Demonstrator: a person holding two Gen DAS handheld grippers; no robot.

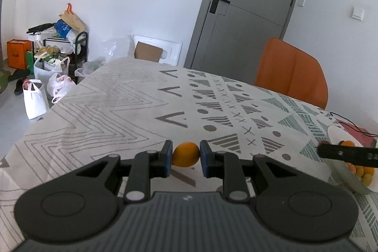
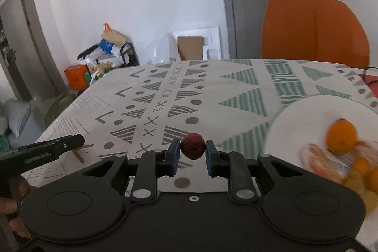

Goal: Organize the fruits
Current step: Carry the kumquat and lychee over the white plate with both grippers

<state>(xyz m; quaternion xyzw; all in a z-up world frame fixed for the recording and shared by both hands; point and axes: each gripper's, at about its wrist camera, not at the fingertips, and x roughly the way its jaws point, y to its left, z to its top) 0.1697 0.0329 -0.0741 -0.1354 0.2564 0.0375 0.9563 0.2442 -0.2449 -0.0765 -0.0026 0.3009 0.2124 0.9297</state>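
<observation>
Left claw point(image 1: 185, 157) pinches an orange fruit point(image 1: 186, 154); right claw point(image 2: 192, 152) pinches a red fruit point(image 2: 193, 146).

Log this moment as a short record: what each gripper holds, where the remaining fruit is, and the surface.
left gripper: jaws shut on a small orange fruit
right gripper: jaws shut on a dark red fruit
remaining fruit: an orange and smaller orange and yellow pieces on the white plate, blurred
surface: table under a patterned tablecloth
behind table: orange chair
</observation>
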